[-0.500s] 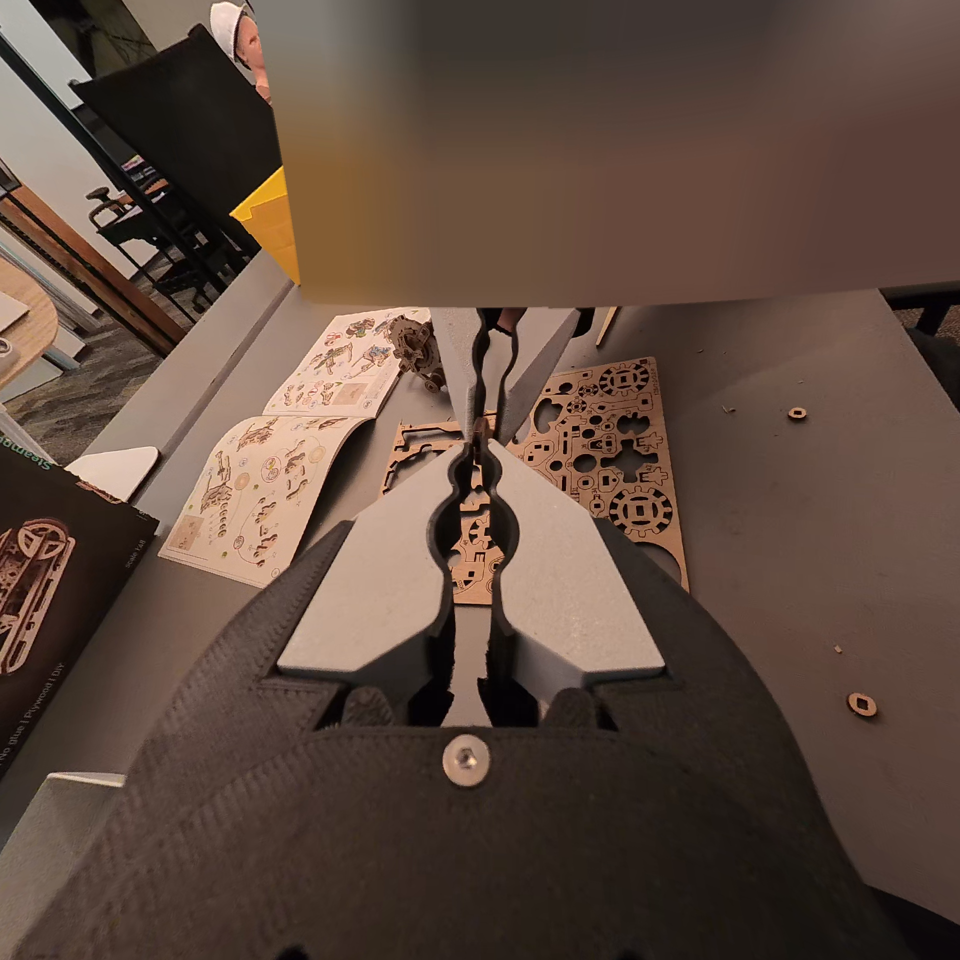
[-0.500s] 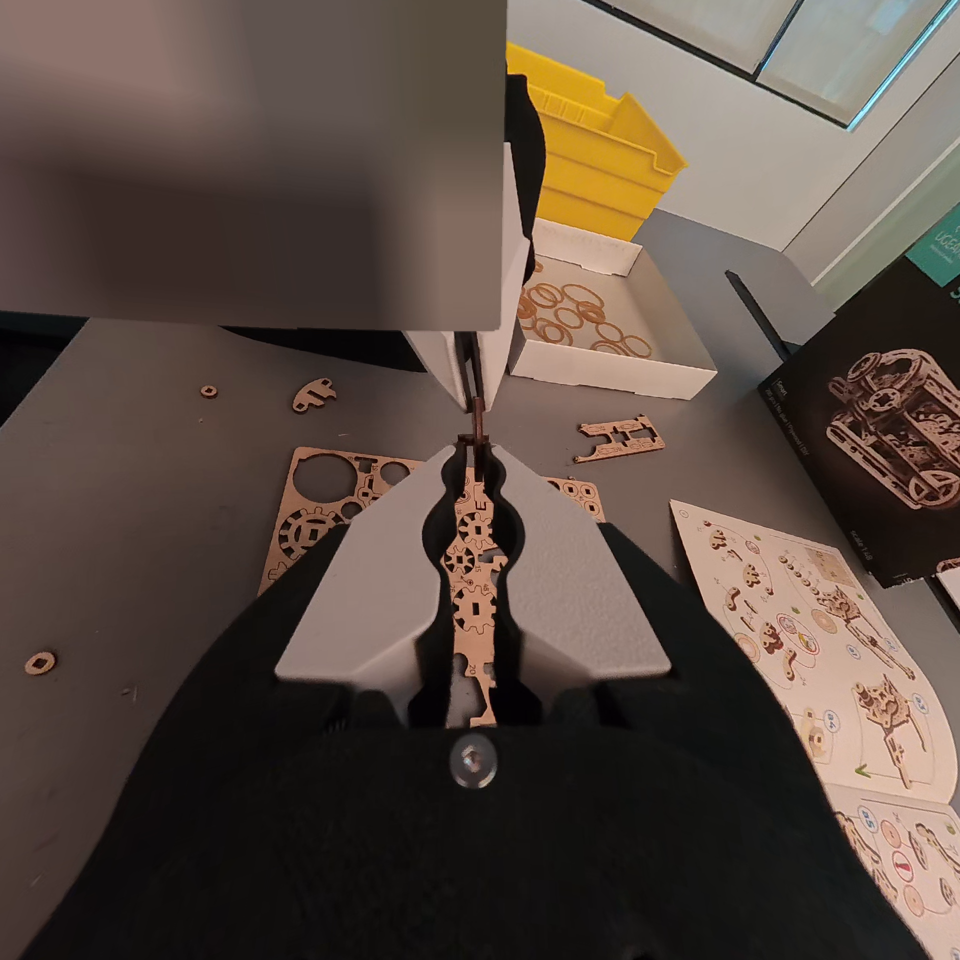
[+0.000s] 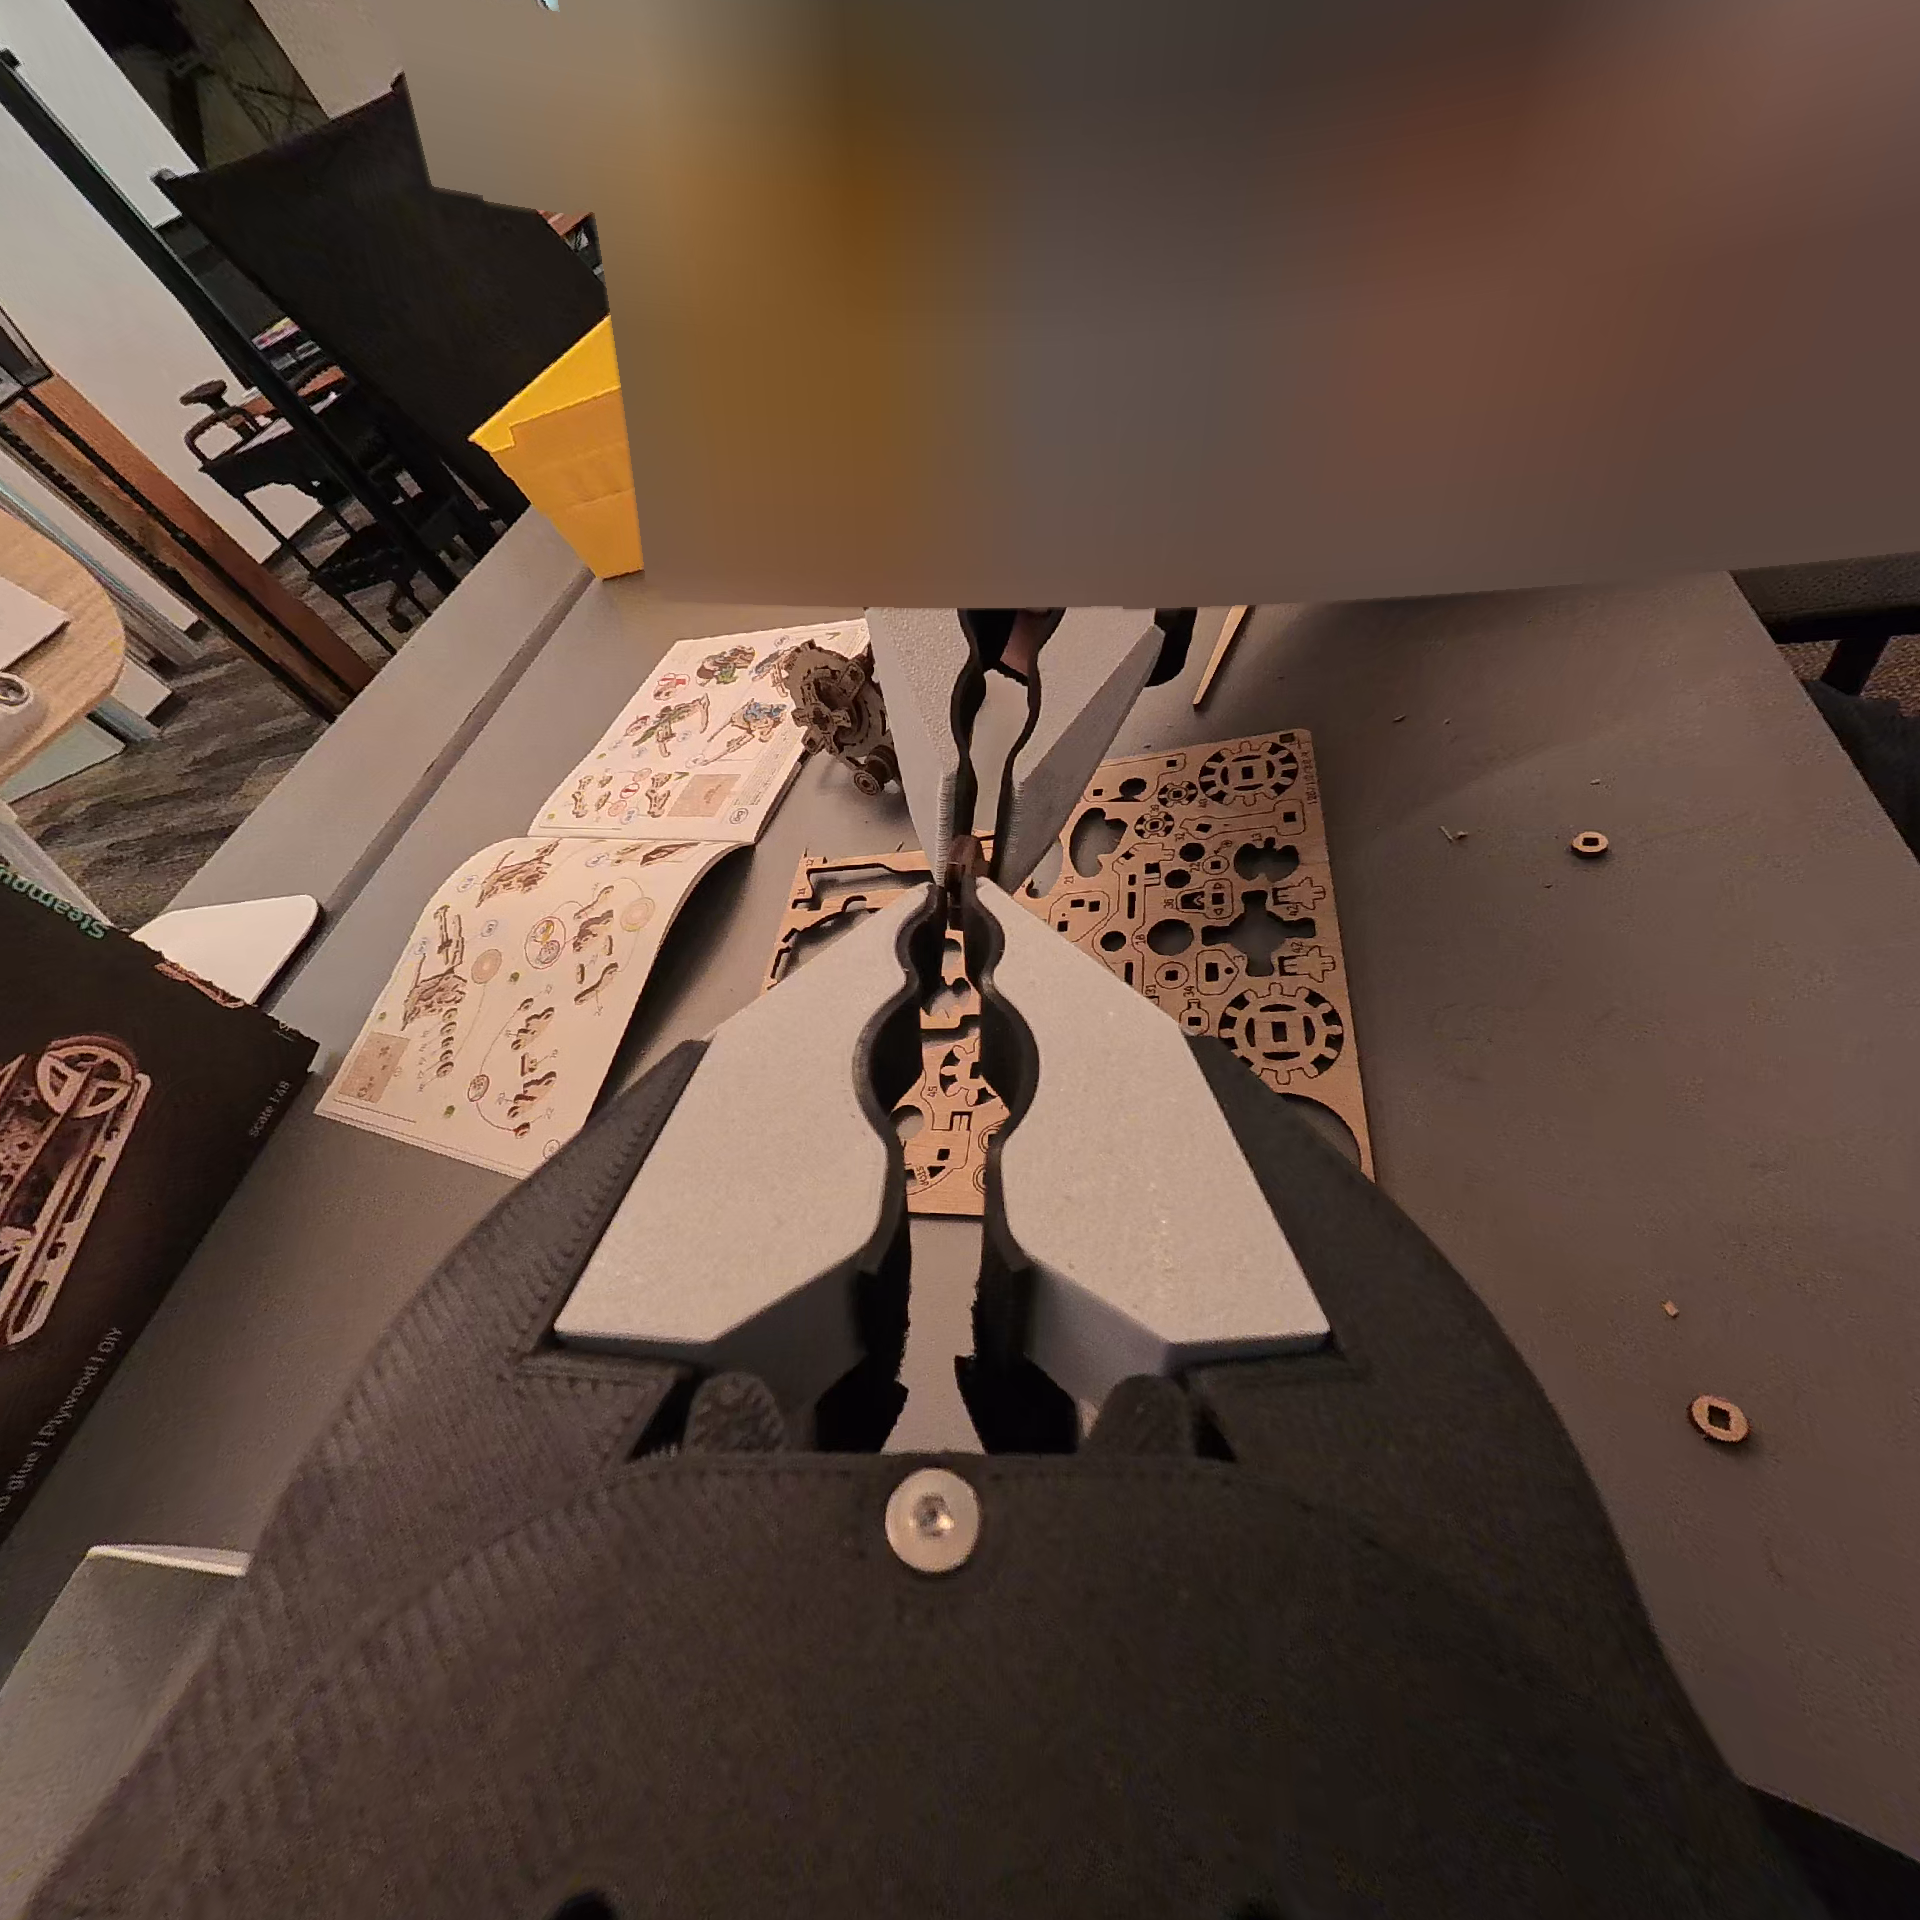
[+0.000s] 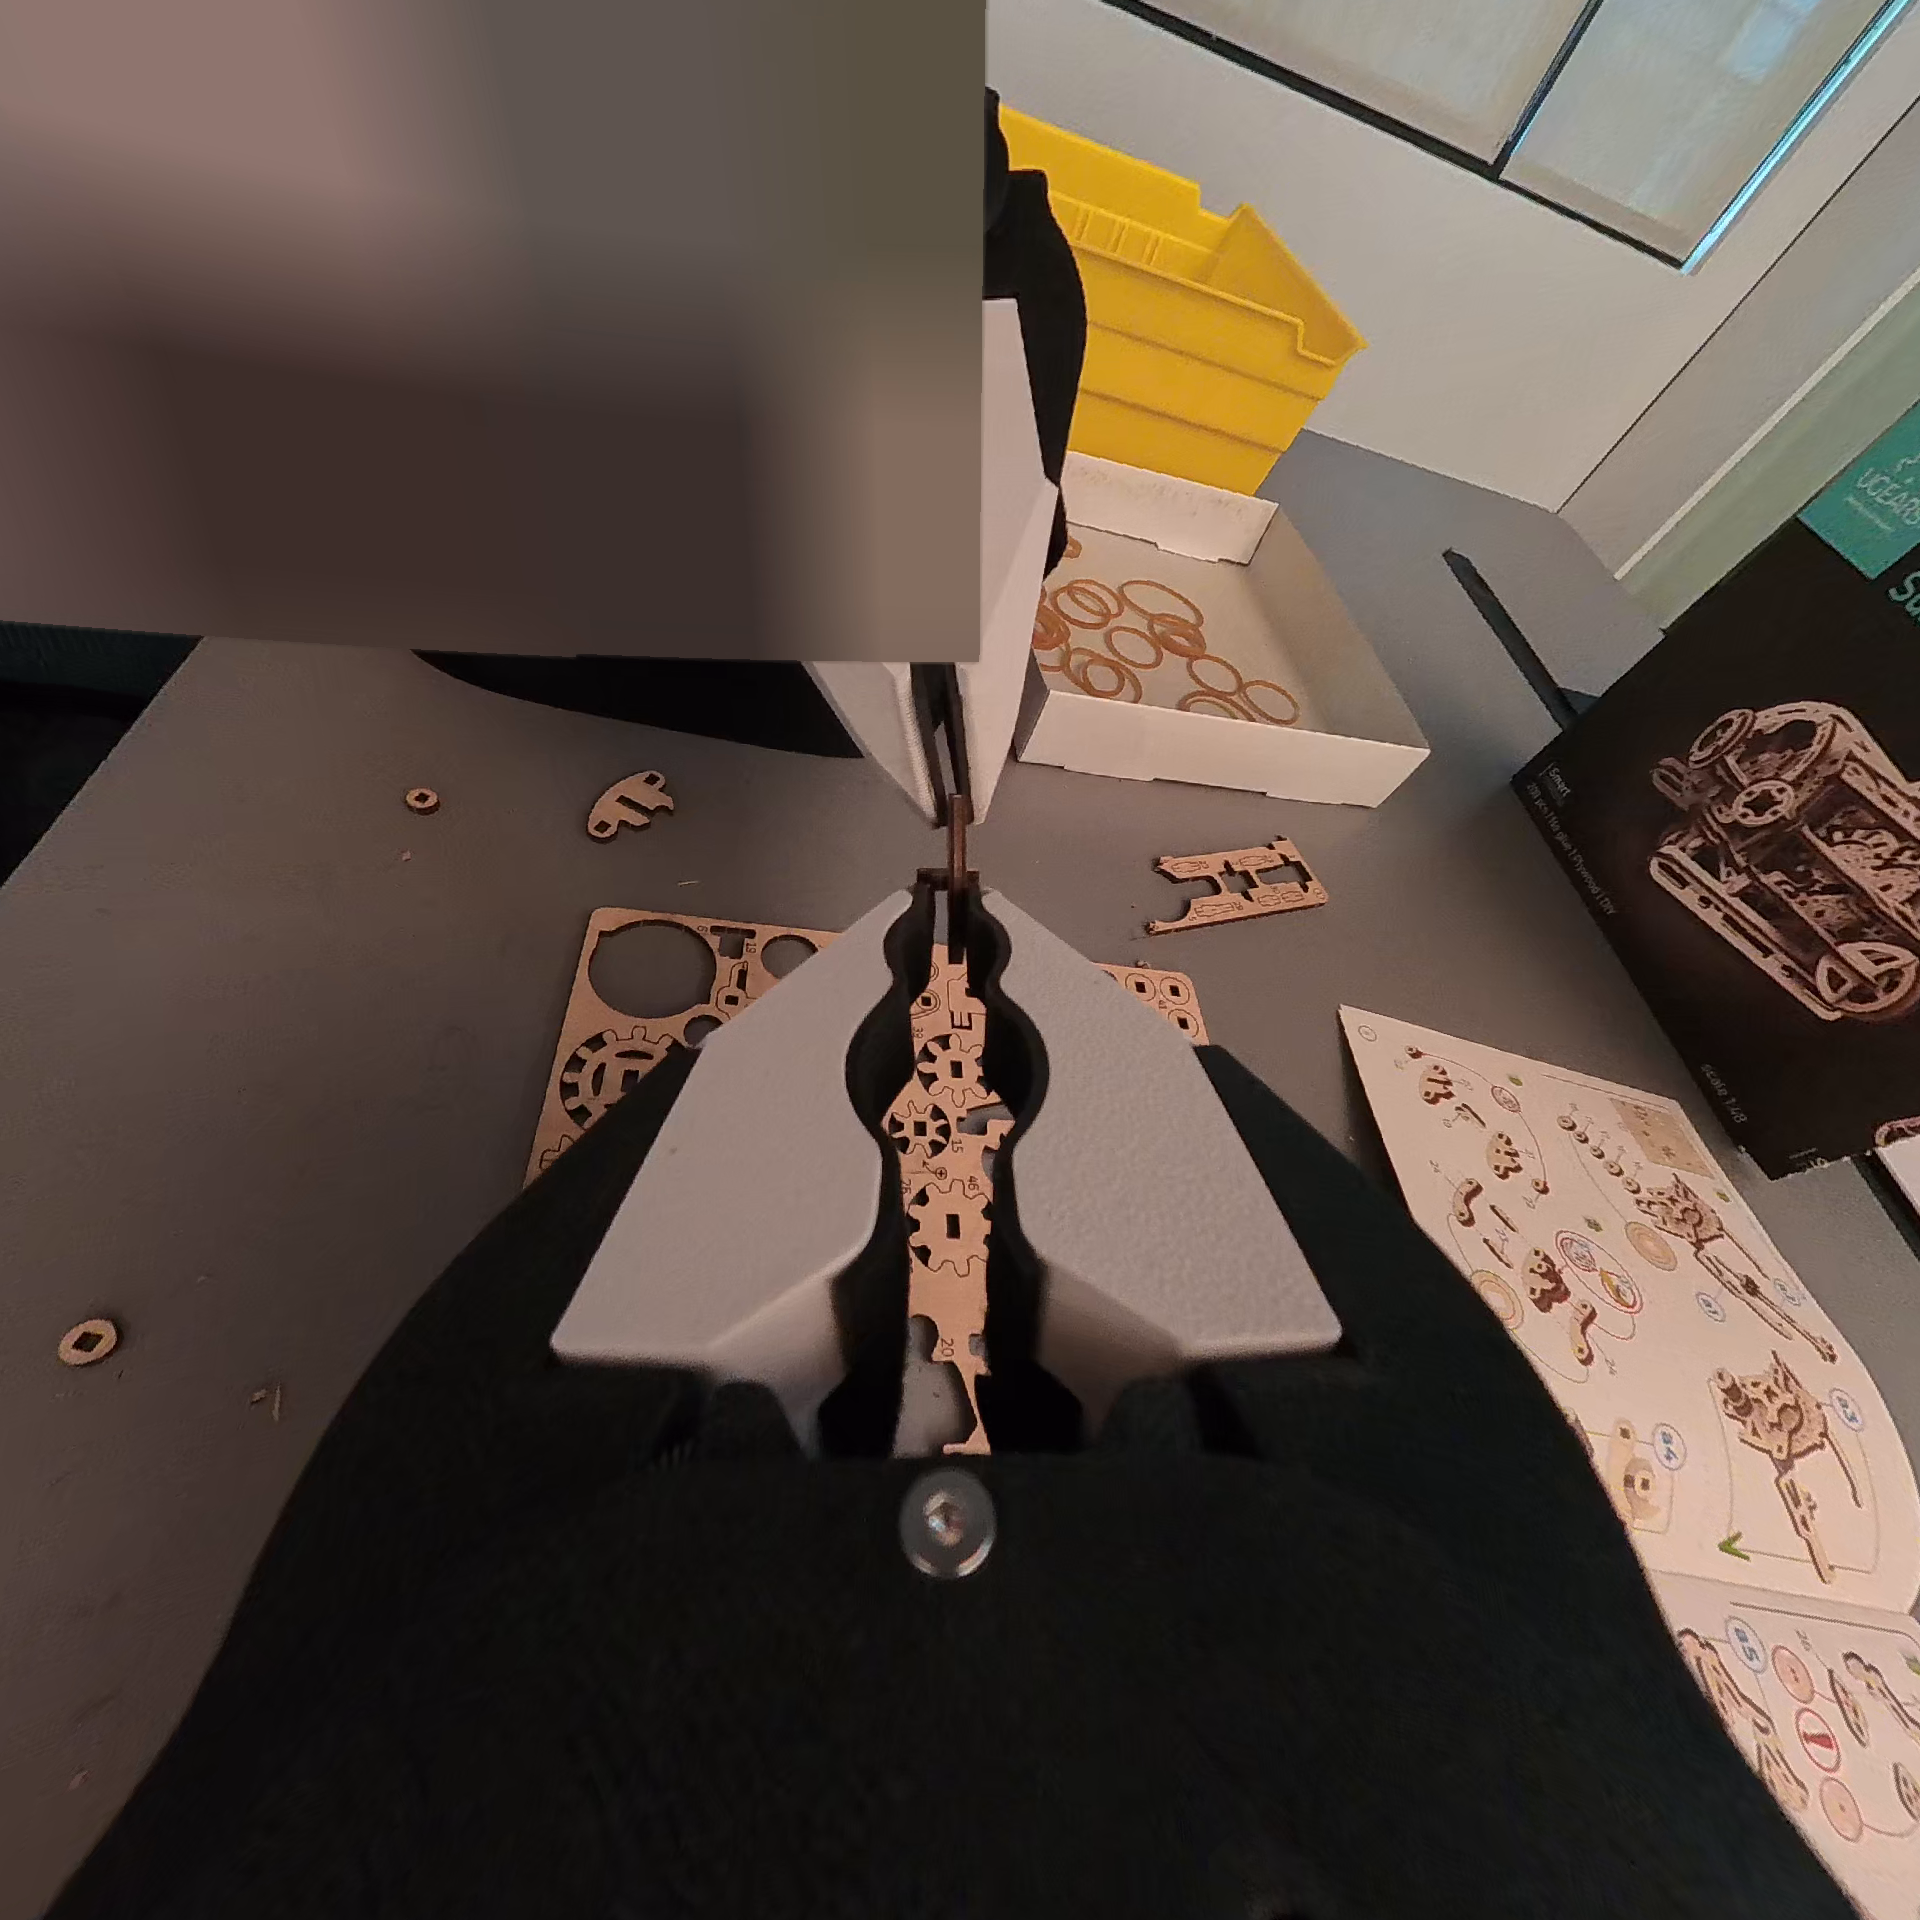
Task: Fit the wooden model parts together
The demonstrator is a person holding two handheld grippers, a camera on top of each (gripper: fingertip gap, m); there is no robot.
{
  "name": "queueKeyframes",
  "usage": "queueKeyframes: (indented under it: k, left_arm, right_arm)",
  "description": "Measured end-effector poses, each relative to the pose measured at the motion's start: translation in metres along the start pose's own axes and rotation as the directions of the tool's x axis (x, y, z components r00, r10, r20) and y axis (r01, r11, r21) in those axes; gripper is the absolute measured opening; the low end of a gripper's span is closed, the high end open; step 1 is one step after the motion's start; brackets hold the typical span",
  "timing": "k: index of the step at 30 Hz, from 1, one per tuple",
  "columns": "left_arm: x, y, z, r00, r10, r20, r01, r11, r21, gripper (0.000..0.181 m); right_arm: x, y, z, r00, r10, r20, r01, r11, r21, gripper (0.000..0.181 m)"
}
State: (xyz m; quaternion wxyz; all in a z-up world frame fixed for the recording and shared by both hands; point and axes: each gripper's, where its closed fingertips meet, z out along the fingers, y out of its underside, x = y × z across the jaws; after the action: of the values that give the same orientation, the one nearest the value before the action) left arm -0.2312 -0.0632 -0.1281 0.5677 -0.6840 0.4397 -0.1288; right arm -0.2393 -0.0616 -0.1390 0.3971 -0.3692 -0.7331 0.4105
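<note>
Right wrist view: wooden part seemingly at right gripper tip

printed txt on dark box, nos. on wood sheet & booklet.

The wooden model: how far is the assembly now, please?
A partly built model already stands by the open booklet. In hand: the left gripper and right gripper meet tip to tip, each shut on a small wooden part; whether they are fully seated is unclear. Left: many pieces remain in the plywood sheet.
</note>
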Motion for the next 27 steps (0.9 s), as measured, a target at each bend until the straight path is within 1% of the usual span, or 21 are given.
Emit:
queueKeyframes:
  k: [12,17,21,23,27]
  left_arm:
    - [-0.005,-0.002,-0.002,0.999,-0.031,0.015,0.031,0.999,0.024,0.001]
    - [-0.006,-0.002,-0.001,0.998,-0.056,0.012,0.055,0.998,0.024,0.011]
    - [-0.003,-0.001,0.002,0.999,-0.033,0.021,0.033,0.999,0.012,0.014]
    - [-0.003,0.003,0.004,0.999,-0.007,0.037,0.008,1.0,-0.016,0.017]
    - [0.0,0.008,0.007,0.998,0.045,0.045,-0.043,0.998,-0.055,0.009]
  right_arm:
    - [0.007,-0.003,-0.004,0.999,0.023,-0.03,-0.023,0.999,0.025,0.003]
    - [0.012,-0.001,-0.005,0.997,0.066,-0.037,-0.065,0.998,0.021,0.003]
    - [0.007,0.001,-0.001,0.999,0.028,-0.034,-0.029,0.999,-0.015,0.003]
    - [0.003,0.001,0.002,1.0,0.001,-0.03,-0.002,0.999,-0.032,0.003]
    - [0.0,0.004,0.005,0.998,-0.047,-0.038,0.044,0.997,-0.067,0.003]
